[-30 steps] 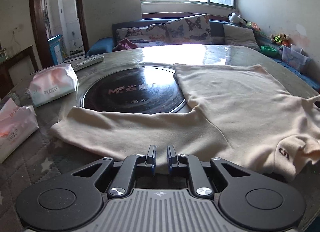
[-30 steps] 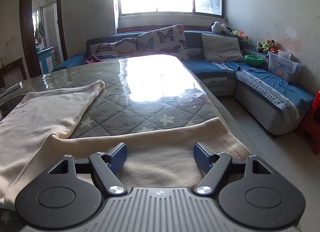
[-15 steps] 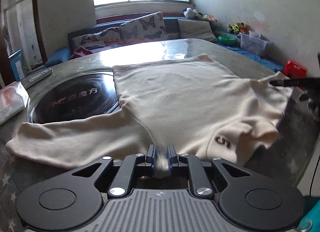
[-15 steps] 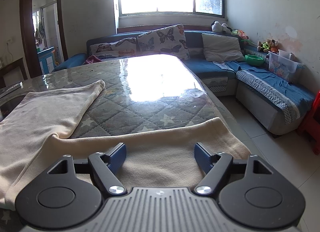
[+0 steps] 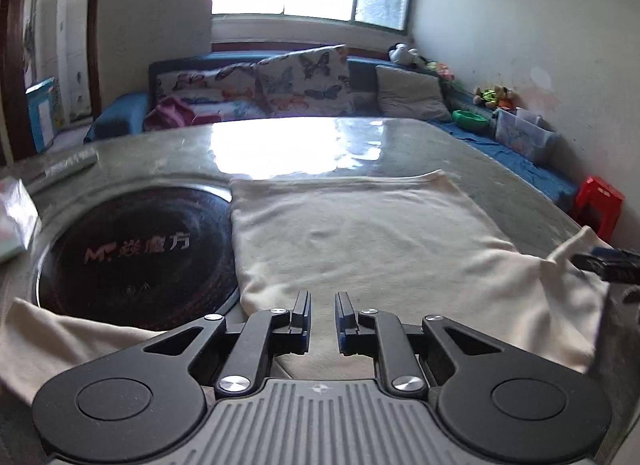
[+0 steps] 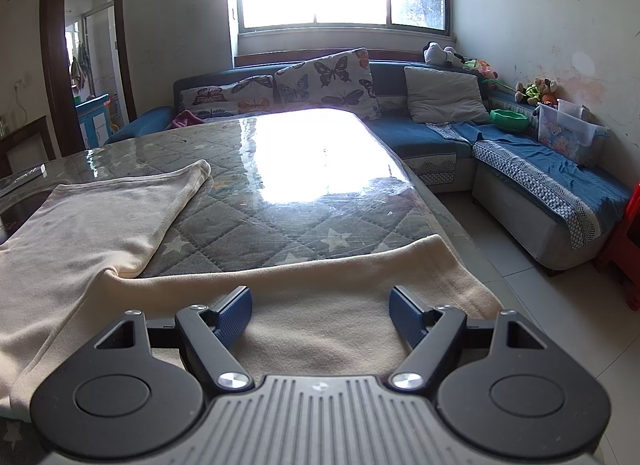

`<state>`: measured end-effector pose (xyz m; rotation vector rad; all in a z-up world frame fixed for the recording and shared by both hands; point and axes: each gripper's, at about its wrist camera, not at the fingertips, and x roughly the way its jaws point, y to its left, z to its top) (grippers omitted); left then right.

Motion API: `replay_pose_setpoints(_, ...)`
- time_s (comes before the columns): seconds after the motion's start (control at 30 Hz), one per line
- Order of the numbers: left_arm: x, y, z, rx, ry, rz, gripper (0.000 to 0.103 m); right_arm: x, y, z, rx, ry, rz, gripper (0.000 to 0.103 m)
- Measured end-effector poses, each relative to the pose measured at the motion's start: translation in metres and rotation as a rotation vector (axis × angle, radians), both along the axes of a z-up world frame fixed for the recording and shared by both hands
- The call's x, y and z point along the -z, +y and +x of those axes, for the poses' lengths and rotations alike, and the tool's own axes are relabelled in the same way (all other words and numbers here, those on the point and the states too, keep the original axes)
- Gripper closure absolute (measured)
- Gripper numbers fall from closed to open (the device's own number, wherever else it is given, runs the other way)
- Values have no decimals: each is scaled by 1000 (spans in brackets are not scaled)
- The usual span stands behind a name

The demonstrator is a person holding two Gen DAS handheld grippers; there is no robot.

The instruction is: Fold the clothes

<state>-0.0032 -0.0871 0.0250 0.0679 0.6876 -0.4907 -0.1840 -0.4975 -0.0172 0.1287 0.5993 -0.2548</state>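
Observation:
A cream long-sleeved top lies spread on the quilted table, body flat, one sleeve trailing left past the black round hob. My left gripper is nearly shut, with cream cloth pinched between its jaws near the neck edge. In the right wrist view the same top lies at the left and its right sleeve runs across under my right gripper. The right gripper is wide open just above that sleeve. Its tip also shows in the left wrist view, beside a raised bit of sleeve.
A black round hob is set in the table left of the top. A tissue pack and a remote lie at the far left. A blue sofa and a red stool stand beyond the right edge.
My left gripper has swung right and lifted with the cloth, so the top's body now fills its view and the neck label is hidden. The right gripper has not moved.

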Motion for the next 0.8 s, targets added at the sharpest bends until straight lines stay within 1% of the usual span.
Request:
replay_pose_setpoints(0.07, 9, 6, 7, -45, 33, 11, 88, 0, 0, 0, 0, 0, 0, 25)
replay_pose_setpoints(0.13, 13, 17, 5, -65, 46, -7, 89, 0, 0, 0, 0, 0, 1, 25)
replay_pose_setpoints(0.3, 7, 20, 6, -75, 65, -43, 88, 0, 0, 0, -1, 1, 0, 25)
replay_pose_setpoints(0.37, 3, 15, 10, -70, 50, -48, 88, 0, 0, 0, -1, 1, 0, 25)
replay_pose_setpoints(0.43, 2, 10, 18, -72, 40, -40, 88, 0, 0, 0, -1, 1, 1, 25)
replay_pose_setpoints(0.5, 7, 9, 26, -89, 55, -23, 88, 0, 0, 0, -1, 0, 2, 25)
replay_pose_setpoints(0.57, 13, 11, 29, -98, 63, -16, 85, 0, 0, 1, -1, 0, 3, 25)
replay_pose_setpoints(0.6, 12, 12, 29, -98, 61, -12, 84, 1, 0, 1, -1, 0, 3, 25)
replay_pose_setpoints(0.7, 11, 7, 22, -87, 40, 17, 84, 1, 0, 1, -1, 1, 3, 25)
replay_pose_setpoints(0.77, 11, 1, 17, -65, 17, 49, 82, 1, 0, 1, 10, 4, -1, 25)
replay_pose_setpoints(0.8, 11, -2, 14, -52, 4, 66, 78, 1, 0, 1, 16, 5, -3, 25)
